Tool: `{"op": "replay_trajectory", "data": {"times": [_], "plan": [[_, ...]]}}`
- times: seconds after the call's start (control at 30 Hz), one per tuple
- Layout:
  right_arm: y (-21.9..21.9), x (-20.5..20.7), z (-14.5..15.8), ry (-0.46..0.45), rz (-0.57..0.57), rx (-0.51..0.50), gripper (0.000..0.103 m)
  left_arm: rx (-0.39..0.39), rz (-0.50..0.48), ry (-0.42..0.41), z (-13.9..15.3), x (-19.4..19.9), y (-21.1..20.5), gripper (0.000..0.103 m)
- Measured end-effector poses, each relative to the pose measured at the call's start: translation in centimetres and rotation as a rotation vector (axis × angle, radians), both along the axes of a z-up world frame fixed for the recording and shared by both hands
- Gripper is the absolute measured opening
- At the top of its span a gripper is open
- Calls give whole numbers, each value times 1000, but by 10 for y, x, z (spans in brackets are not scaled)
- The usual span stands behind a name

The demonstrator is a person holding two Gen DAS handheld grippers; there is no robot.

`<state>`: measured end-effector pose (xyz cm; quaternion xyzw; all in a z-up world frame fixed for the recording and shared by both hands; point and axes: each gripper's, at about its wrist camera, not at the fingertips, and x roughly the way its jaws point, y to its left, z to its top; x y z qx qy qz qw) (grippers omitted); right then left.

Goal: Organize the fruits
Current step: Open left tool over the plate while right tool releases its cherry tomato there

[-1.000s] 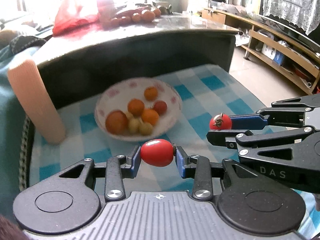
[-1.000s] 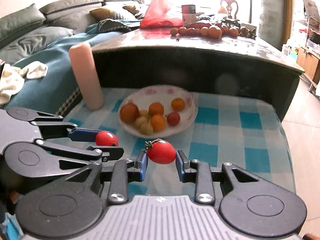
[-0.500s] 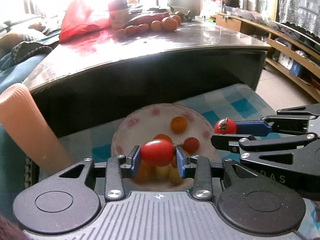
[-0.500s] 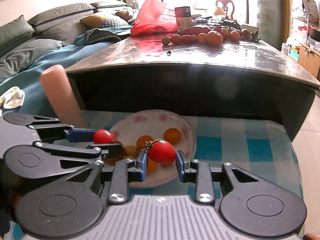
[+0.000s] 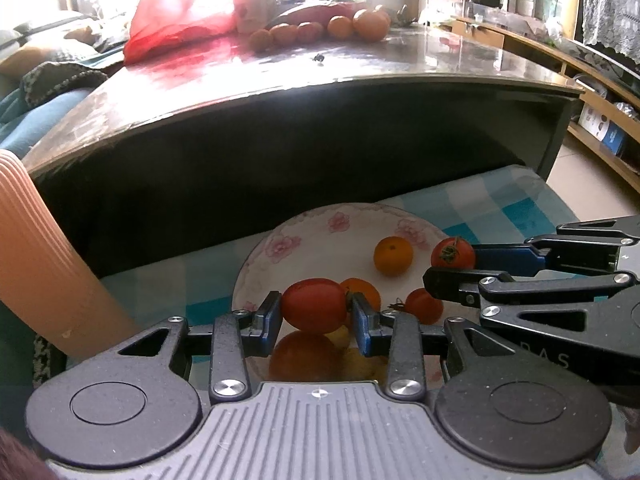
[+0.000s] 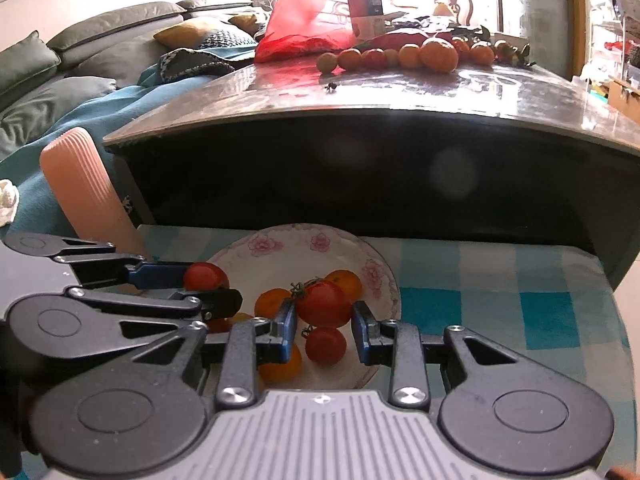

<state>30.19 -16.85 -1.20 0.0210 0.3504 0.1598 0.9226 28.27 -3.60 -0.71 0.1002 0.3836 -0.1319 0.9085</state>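
Note:
My left gripper is shut on an oval red tomato and hangs over the near side of a flowered white plate. My right gripper is shut on a round red tomato with a green stem, above the same plate. The plate holds several small oranges and tomatoes, among them an orange and a red tomato. Each gripper shows in the other's view, the right one to the right, the left one to the left.
The plate sits on a blue checked cloth in front of a dark table. On that tabletop lie a row of fruit, a red bag and a can. A ribbed peach cylinder stands left of the plate.
Both grippers have carried their tomatoes forward from over the cloth to above the plate. Their grip has not changed.

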Motion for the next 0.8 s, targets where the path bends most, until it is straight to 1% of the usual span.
{"op": "replay_trajectory", "data": {"times": [0.3, 0.5, 0.63, 0.8], "plan": [[-4, 8, -12, 18, 3, 34, 47, -2, 12, 11, -6, 6, 1, 44], [-5, 11, -13, 24, -2, 58, 47, -3, 23, 13, -7, 8, 2, 48], [-4, 12, -14, 26, -5, 56, 47, -2, 31, 11, -7, 8, 4, 52], [-4, 11, -12, 19, -9, 60, 50, -7, 44, -4, -3, 6, 7, 56]]}}
